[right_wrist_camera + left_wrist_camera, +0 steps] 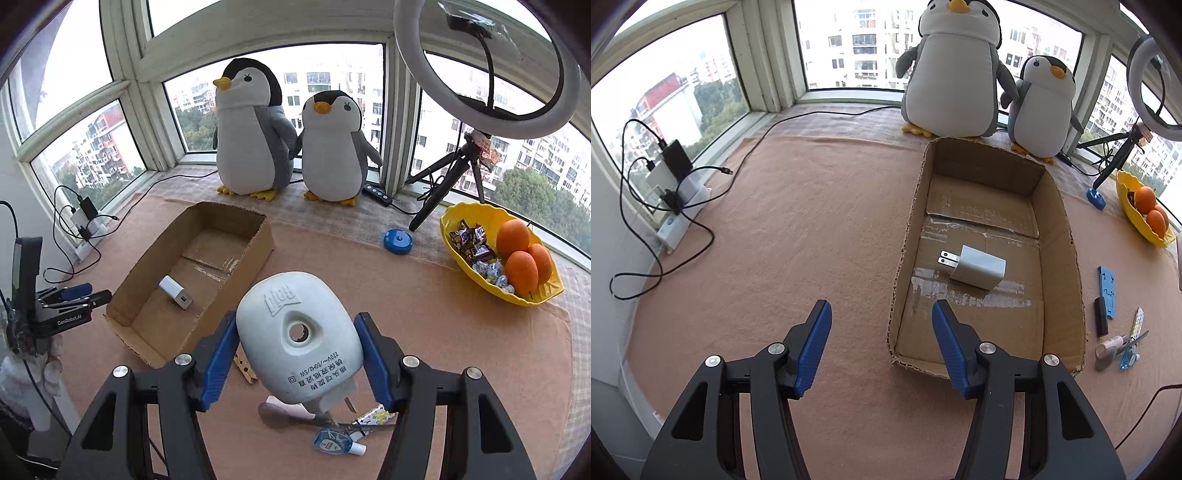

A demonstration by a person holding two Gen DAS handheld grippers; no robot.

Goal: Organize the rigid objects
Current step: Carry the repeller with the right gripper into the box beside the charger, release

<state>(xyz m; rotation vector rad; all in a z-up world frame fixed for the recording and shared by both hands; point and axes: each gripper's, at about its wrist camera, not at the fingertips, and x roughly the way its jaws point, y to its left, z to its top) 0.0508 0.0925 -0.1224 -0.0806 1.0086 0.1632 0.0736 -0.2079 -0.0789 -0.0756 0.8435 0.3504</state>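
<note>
where the right gripper (295, 354) is catalogued first: clamped on a white plug-in device (299, 339), blue pads pressing both its sides, prongs pointing down toward the camera, lifted clear of the tabletop (443, 332). beneath it on the tabletop: scissors (332, 421), a blue correction-tape dispenser (330, 441), a wooden clothespin (245, 367), partly hidden.

left gripper (881, 347): jaws apart, nothing between them, hovering over the near left corner of the cardboard box (1060, 236), its right finger over the box's left wall.

cardboard box: open-topped, lying on the pink cloth. inside it, a white charger (977, 267) on its side, prongs toward the left wall.

right of the box: a blue phone stand (1107, 291), a black stick (1101, 316), small items just beside these.

further out: a yellow bowl (476, 266) with oranges (521, 267) and wrapped sweets; a blue round disc (398, 240); a ring light (484, 66) on a tripod; two plush penguins (255, 129) at the window; a power strip (679, 214) with cables at the left.
</note>
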